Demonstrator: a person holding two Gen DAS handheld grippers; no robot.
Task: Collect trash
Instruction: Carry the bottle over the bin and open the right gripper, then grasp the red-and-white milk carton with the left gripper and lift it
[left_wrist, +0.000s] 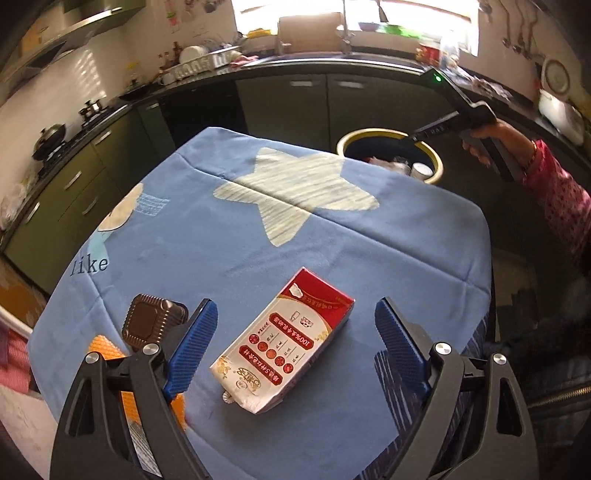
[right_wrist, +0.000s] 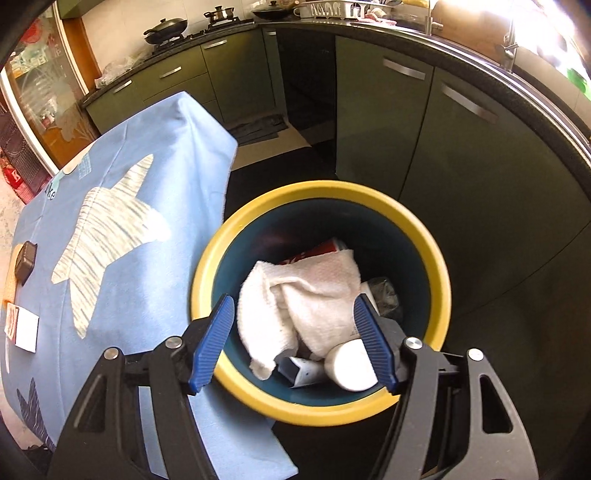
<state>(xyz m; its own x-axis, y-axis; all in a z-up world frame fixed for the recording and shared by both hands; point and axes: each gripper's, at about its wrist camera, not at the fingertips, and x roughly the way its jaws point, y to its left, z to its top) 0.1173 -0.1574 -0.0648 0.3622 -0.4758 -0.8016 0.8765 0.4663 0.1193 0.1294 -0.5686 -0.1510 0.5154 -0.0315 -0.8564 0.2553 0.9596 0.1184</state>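
Both sets of jaws wide, holding nothing. Left gripper (left_wrist: 291, 332) straddles the red-white carton (left_wrist: 284, 343) on the near bench (left_wrist: 332, 236), pads clear. Right gripper (right_wrist: 295, 339) hangs over the yellow-rimmed bin (right_wrist: 439, 273) beyond the bench's far right; white towel (right_wrist: 295, 295) lies inside.

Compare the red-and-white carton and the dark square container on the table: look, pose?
The red-and-white carton is a long rectangle with printed labels; the dark square container is plain brown-black with ribbed edges. The carton lies flat on bare blue cloth between the left gripper's open fingers; the container sits outside them, partly on an orange patch. Both rest on the blue tablecloth, untouched.
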